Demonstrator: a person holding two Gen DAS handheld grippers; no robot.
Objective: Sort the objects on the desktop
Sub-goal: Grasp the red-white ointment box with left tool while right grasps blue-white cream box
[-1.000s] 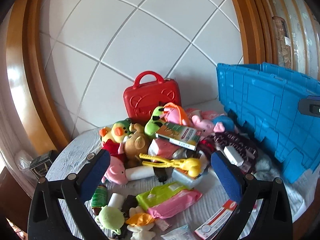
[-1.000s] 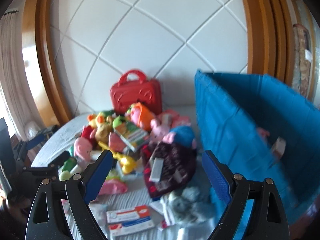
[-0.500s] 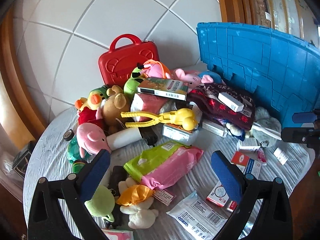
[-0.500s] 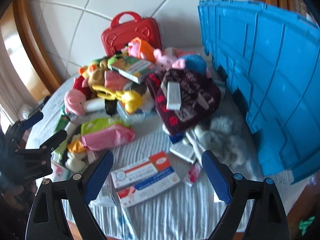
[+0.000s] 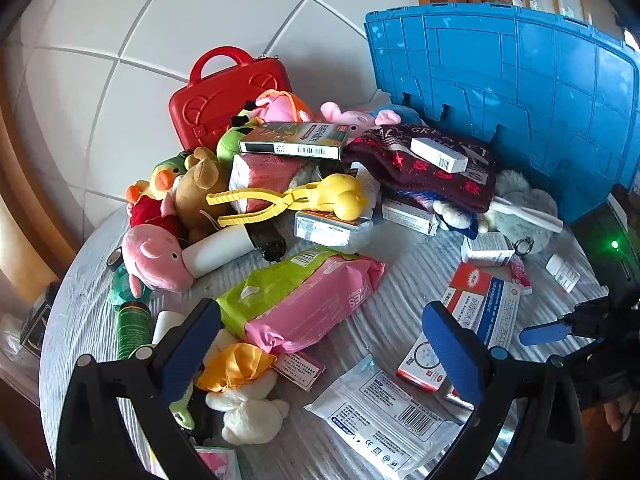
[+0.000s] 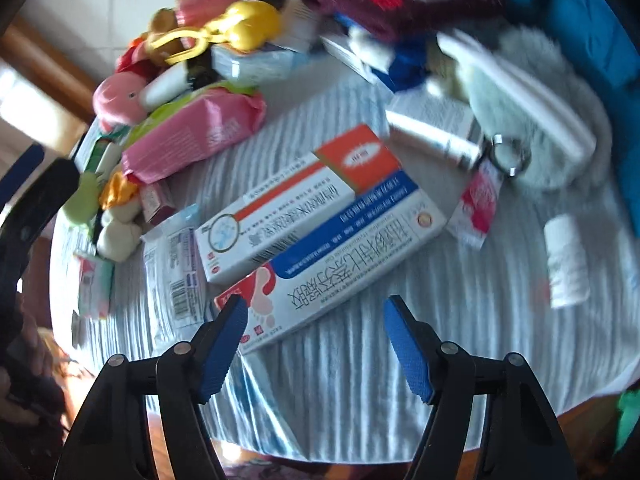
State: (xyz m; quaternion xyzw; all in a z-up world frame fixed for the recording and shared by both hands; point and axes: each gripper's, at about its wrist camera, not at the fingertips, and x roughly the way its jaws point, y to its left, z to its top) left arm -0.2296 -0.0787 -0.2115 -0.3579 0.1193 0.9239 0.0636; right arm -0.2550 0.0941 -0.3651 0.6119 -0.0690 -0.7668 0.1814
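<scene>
1. Within a second both your grippers tipped from the wall down to the table [image 5: 400,248], and your right gripper [image 6: 314,342] closed in low on the near medicine boxes, so the first pick looked about to begin.

2. Your right gripper stood wide open and empty, its left pad [image 6: 224,344] just beside or over the near corner of the blue box [image 6: 344,256], which lay partly under the red box [image 6: 296,204]. Motion blur hid whether pad and carton touched.

3. Your left gripper [image 5: 320,352] was also wide open and held nothing, hovering over the pink wipes [image 5: 316,304] and a flat mask pack [image 5: 380,412].

4. Nothing appeared sorted yet: toys, boxes and a dark sock remained heaped toward the far side in front of the red case [image 5: 228,96], with the blue crate [image 5: 520,80] at far right.

5. Open cloth lay only in front of the right gripper and to its right, toward a small white bottle [image 6: 568,260]. The table's near edge was close below the jaws, leaving little room to drag a box back.
</scene>
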